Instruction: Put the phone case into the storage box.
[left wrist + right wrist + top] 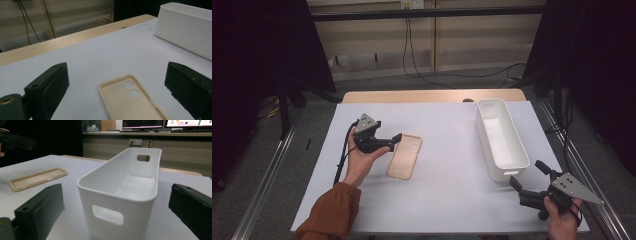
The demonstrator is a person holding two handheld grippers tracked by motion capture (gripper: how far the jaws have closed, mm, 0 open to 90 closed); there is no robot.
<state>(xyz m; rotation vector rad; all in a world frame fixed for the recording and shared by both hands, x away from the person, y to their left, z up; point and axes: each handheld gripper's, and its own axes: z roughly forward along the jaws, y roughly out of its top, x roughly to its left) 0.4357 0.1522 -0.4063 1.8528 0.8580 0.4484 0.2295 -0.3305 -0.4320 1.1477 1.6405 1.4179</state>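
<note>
I hold my left gripper (396, 139) with jaws spread wide over the phone case (404, 156), lying flat mid-table, ready to straddle it, while my right gripper (528, 176), jaws also apart, faces the empty white bin (501, 137)

The phone case (130, 100) looks like soft, matt beige plastic. The bin (120, 192) is smooth, glossy white plastic. The table (432, 96) shows pale wood under a matt white sheet (452, 170).

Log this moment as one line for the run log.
left gripper: open over phone case | right gripper: open, facing bin | bin: empty | case: on table
</note>
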